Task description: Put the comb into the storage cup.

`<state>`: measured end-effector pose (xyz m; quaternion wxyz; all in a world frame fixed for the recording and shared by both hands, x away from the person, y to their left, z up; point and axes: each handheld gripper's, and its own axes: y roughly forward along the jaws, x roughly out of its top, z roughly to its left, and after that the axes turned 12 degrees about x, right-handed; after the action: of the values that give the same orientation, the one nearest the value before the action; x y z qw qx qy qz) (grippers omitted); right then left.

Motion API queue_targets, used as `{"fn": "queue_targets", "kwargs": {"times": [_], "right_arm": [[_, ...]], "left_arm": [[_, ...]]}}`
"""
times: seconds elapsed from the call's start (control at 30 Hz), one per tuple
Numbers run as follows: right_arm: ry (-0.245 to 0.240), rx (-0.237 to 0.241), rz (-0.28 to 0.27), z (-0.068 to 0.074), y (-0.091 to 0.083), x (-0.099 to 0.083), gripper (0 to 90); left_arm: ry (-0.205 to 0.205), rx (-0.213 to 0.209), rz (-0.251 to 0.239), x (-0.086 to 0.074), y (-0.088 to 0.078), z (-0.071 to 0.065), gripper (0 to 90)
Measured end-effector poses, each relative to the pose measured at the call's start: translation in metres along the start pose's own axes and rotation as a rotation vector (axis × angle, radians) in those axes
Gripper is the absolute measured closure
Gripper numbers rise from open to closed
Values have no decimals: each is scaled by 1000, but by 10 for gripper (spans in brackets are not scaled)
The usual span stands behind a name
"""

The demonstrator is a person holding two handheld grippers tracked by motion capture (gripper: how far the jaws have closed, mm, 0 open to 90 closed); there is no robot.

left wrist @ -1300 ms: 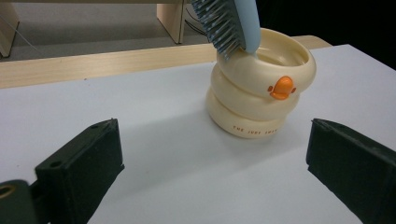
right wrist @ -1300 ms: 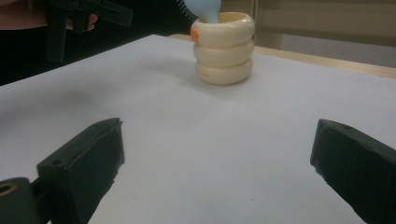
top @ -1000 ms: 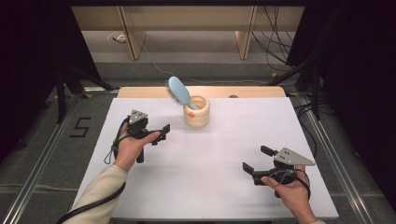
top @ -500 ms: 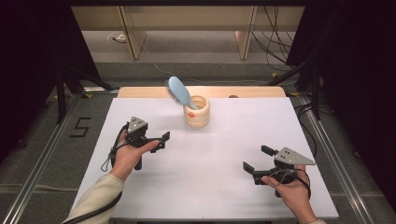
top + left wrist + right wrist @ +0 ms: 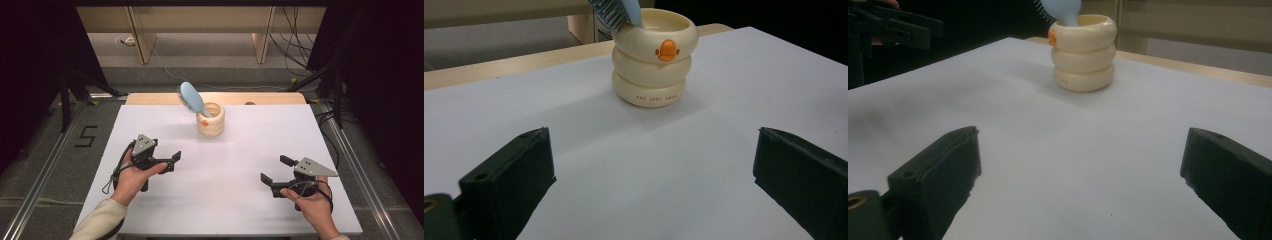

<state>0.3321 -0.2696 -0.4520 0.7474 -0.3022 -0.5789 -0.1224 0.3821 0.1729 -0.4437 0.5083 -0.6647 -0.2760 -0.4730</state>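
Hairbrush [image 5: 191,99] leaning in cream ringed cup [image 5: 210,120], left tool [image 5: 169,161] released, right tool [image 5: 272,169] released, both well apart from cup.

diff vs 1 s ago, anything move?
The left claw drew back toward the person, away from the cup, empty and with jaws apart. Nothing was taken hold of or let go. The right claw stayed where it was, open. The cup and the blue hairbrush standing in it stayed put on the white table.
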Motion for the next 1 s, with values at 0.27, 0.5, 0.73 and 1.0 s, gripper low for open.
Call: {"fn": "queue_targets", "kwargs": {"times": [0.27, 0.5, 0.73, 1.0], "right_arm": [[-2, 3, 1, 0, 0, 0, 38], [-2, 2, 1, 0, 0, 0, 38], [-2, 3, 6, 0, 0, 0, 38], [-4, 6, 11, 0, 2, -1, 38]], "left_arm": [[18, -9, -31, -9, -12, 2, 27], [32, -37, -51, -15, -19, 3, 29], [53, -46, -53, -19, -22, 4, 29], [75, -45, -44, -27, -26, 9, 29]]}}
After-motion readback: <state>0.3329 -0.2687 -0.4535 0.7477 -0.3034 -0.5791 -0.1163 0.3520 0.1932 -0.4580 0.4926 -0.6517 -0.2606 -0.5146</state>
